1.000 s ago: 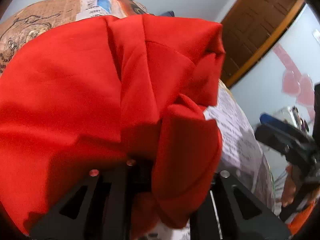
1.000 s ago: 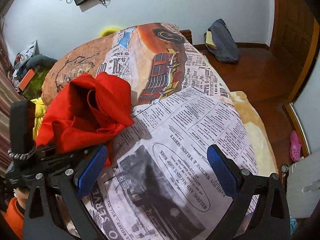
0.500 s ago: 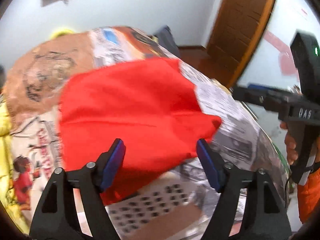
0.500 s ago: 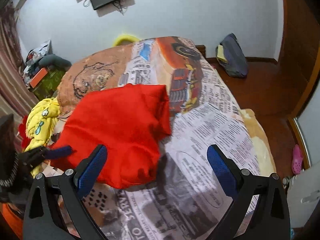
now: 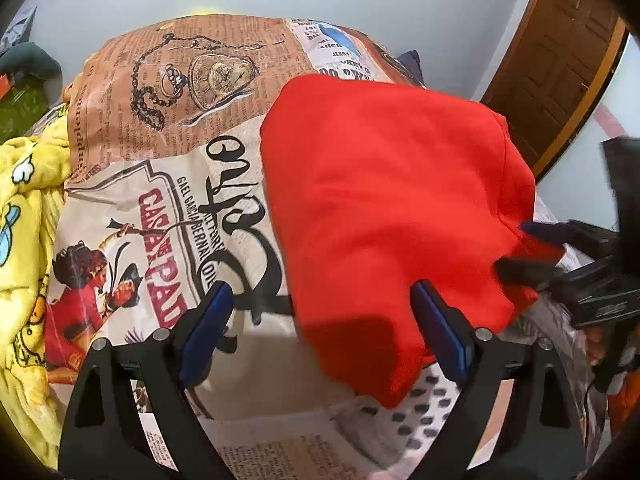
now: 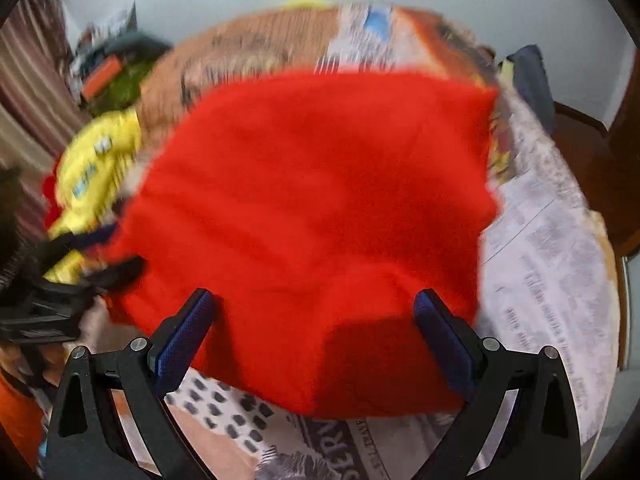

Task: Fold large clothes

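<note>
While the red fleece garment [image 5: 384, 208] is lying bunched on the newspaper-print bedspread [image 5: 168, 208], we are holding both grippers just above its near edge. Left gripper [image 5: 320, 328], black w/ blue-padded fingers [image 5: 208, 328], is standing wide apart, nothing between the pads; its right finger is overlapping the cloth's near edge, though we can't tell whether it is touching. Right gripper [image 6: 316, 336] is also spread wide, its pads straddling the garment's near fold w/o pinching it. In the left wrist view the right gripper is showing at the garment's right corner. The right wrist view is blurring heavily. A yellow cartoon-print blanket [image 5: 24, 216] is sitting at the bed's left side; a dark wooden door [image 5: 560, 68] is standing beyond, at right.
</note>
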Available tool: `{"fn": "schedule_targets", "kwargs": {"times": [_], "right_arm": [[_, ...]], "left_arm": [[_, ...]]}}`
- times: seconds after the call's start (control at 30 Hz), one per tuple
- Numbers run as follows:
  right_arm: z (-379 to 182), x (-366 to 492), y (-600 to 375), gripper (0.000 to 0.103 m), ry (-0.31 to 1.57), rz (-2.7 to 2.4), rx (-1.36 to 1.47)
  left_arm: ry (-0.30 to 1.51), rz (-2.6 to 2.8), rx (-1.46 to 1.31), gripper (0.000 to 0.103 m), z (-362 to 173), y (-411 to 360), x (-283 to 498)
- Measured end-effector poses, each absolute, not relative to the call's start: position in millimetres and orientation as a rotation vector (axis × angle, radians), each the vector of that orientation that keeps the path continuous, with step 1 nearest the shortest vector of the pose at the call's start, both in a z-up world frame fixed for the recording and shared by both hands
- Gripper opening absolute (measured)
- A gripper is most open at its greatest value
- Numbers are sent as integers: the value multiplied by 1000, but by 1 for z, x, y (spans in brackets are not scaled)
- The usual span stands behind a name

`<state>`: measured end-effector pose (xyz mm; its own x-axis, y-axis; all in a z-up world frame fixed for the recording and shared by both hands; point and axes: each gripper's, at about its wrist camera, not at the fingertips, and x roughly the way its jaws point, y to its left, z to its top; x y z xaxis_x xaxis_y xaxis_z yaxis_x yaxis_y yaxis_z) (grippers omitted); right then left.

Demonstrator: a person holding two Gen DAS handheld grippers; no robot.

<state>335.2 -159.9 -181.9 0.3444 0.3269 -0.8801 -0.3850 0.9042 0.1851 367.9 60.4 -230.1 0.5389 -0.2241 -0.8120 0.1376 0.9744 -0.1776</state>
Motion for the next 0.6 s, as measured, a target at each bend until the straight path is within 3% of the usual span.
{"fn": "schedule_targets", "kwargs": {"times": [0.6], "right_arm": [[-196,300,-226,101,1199,369,-127]], "left_arm": [[1047,-74,13,92,-250,78,321]]}}
